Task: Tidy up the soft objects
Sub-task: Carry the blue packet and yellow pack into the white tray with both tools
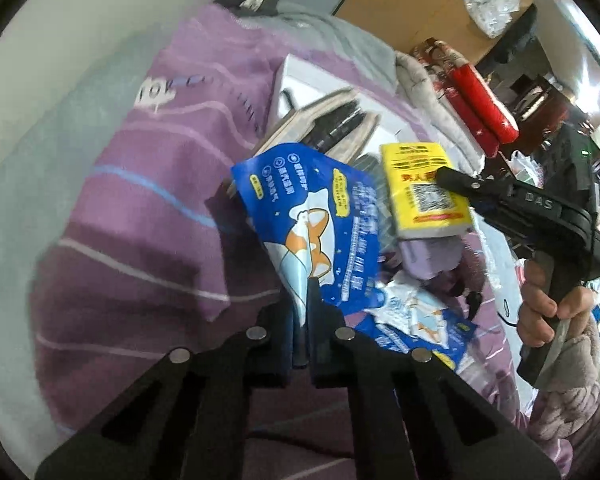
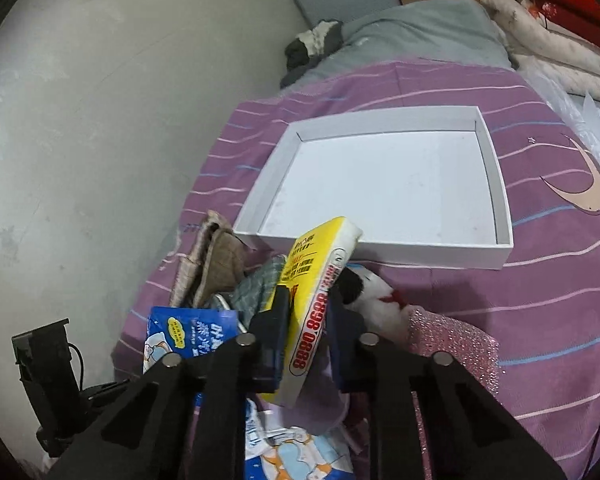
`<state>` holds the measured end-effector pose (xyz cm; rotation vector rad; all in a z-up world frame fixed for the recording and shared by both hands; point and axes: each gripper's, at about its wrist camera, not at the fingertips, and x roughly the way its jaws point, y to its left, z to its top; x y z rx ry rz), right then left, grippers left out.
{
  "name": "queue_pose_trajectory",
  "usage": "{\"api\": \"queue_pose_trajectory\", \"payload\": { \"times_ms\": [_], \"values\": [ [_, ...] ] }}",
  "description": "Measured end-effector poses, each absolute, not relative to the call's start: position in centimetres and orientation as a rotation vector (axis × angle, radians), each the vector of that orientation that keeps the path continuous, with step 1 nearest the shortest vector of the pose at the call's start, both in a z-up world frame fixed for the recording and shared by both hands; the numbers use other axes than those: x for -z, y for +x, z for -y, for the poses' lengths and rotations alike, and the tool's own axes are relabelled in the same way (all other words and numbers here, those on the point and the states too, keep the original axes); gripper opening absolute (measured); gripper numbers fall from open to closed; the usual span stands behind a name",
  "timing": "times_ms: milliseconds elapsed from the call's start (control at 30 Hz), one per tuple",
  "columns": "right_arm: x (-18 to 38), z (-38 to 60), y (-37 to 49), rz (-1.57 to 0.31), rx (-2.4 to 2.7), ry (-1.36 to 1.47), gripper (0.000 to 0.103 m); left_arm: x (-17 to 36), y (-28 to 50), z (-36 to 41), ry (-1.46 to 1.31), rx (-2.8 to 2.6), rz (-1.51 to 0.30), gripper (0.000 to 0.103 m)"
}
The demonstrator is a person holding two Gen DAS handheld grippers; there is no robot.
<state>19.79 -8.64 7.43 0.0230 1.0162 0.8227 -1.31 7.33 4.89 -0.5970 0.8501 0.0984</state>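
Note:
My left gripper (image 1: 300, 312) is shut on a blue pouch with a cartoon dog (image 1: 312, 220) and holds it above the purple striped bedspread (image 1: 140, 208). My right gripper (image 2: 306, 300) is shut on a yellow tissue pack (image 2: 316, 272), lifted above a pile of soft items; the pack also shows in the left wrist view (image 1: 424, 196), with the right gripper (image 1: 452, 176) on it. A white shallow box (image 2: 496, 184) lies open and empty on the bed just beyond the pack. The blue pouch shows at lower left in the right wrist view (image 2: 188, 334).
A second blue pouch (image 1: 416, 324) lies on the bed. Folded beige cloth (image 2: 212, 264), a plaid cloth (image 2: 256, 292) and a pink glittery fabric (image 2: 452, 340) sit near the box. Rolled quilts (image 2: 548, 52) and a grey pillow (image 2: 412, 28) lie at the head. A wall (image 2: 80, 140) is at left.

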Motion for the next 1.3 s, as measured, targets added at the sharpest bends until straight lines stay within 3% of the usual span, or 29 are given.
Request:
{"api": "queue_pose_trajectory", "payload": {
  "times_ms": [667,1300],
  "values": [
    [-12.0,13.4,23.5,-0.898,-0.816,0.237,0.013,-13.8,4.0,-5.9,-0.37,-0.077,-0.751,0.005],
    [-8.5,14.9,31.5,-0.926,-0.711,0.195,0.013,-13.4,19.6,-7.0,-0.48,0.031,-0.835,0.005]
  ]
}}
